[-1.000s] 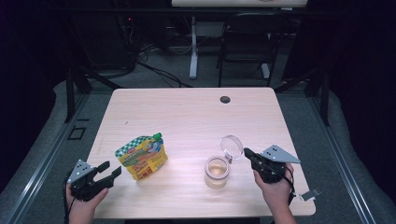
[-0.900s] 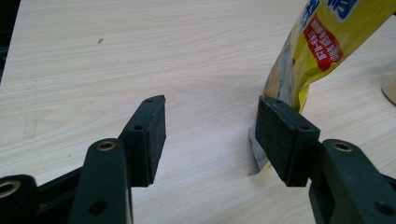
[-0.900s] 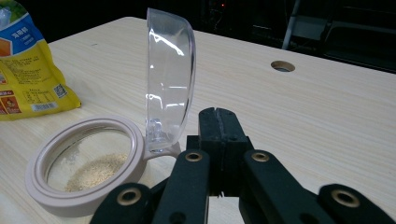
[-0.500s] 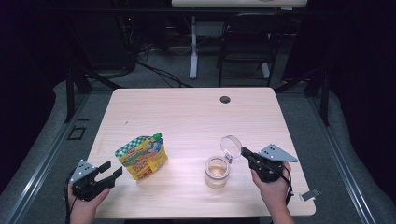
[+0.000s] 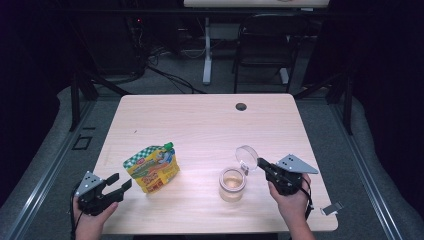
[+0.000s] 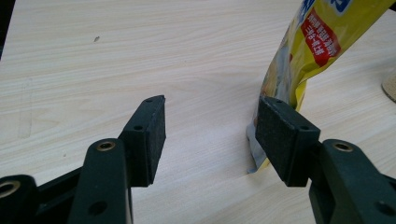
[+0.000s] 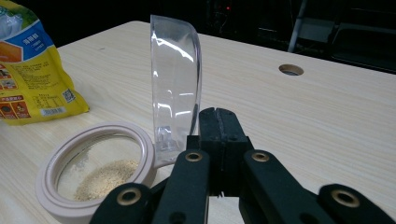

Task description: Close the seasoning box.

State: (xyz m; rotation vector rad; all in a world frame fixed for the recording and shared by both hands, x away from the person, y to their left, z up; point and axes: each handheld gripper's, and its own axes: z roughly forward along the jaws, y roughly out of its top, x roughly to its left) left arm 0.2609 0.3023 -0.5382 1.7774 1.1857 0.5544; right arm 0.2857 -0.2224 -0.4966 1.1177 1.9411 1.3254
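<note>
A yellow food pouch [image 5: 152, 172] with a green cap stands at the table's front left; its lower edge [image 6: 308, 46] rises just beyond my left gripper's right jaw. My left gripper [image 5: 121, 181] [image 6: 210, 135] is open, with bare table between the jaws. A glass jar [image 5: 233, 184] with a pale pink rim [image 7: 51, 186] holds a little tan powder. Its clear lid [image 5: 247, 155] [image 7: 175, 79] stands flipped up. My right gripper [image 5: 260, 163] [image 7: 217, 116] is shut, its tips right beside the lid's base, the lid just left of the jaw seam. The pouch [image 7: 32, 70] is behind the jar.
The light wooden table [image 5: 200, 125] has a round cable hole [image 5: 241, 106] [image 7: 291, 69] near its far edge. A small silver clip [image 5: 331, 208] lies at the front right corner. A chair [image 5: 265, 40] and desk legs stand beyond the table.
My right gripper has edged slightly left toward the raised lid. The left gripper, the pouch and the jar have stayed put.
</note>
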